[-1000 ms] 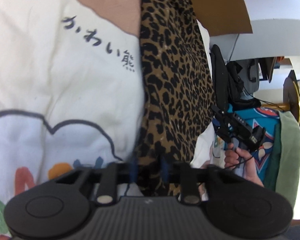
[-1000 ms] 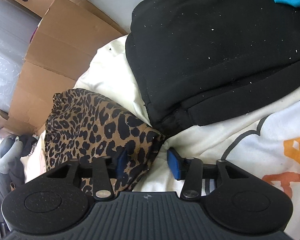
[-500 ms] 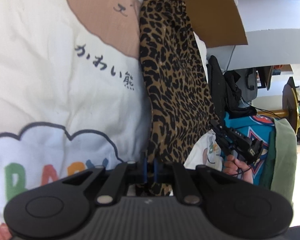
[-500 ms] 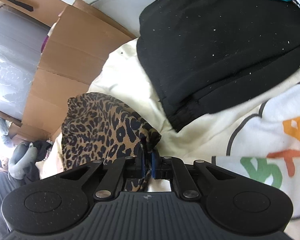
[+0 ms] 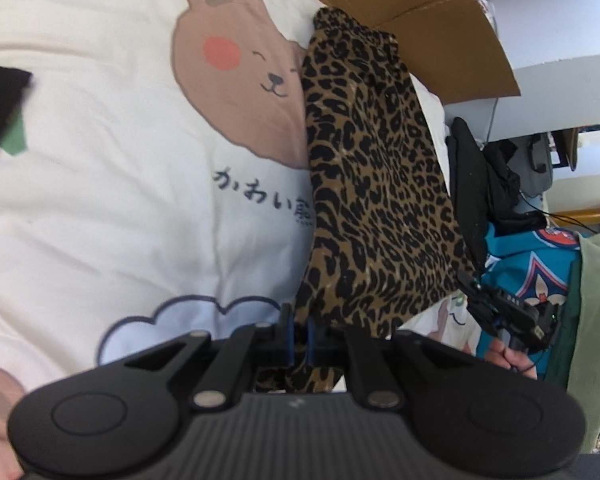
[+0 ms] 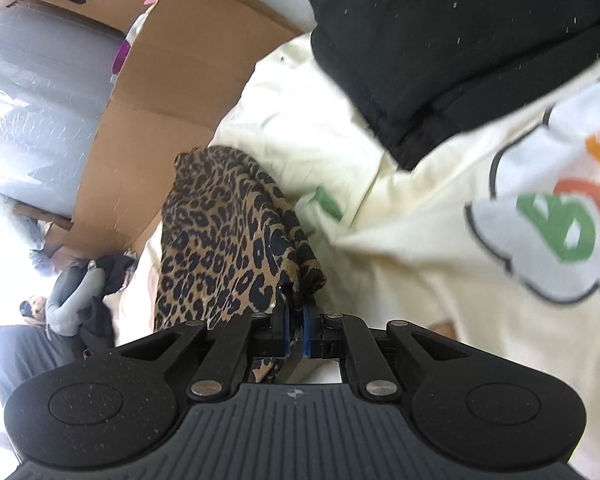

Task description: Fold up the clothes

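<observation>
Both claws clamp the leopard cloth [image 5: 372,200]: left claw [image 5: 299,334] bottom centre, right claw [image 6: 295,330] likewise. Risk: thin pinch on right corner; cloth slips w/ uneven pull.

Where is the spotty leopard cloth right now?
The leopard cloth hangs pinched between both grippers, over the cream bear blanket, with cardboard behind it in the left wrist view.

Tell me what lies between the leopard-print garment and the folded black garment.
In the right wrist view, only bare cream bedsheet separates the leopard-print garment from the folded black garment; nothing else lies there.
</observation>
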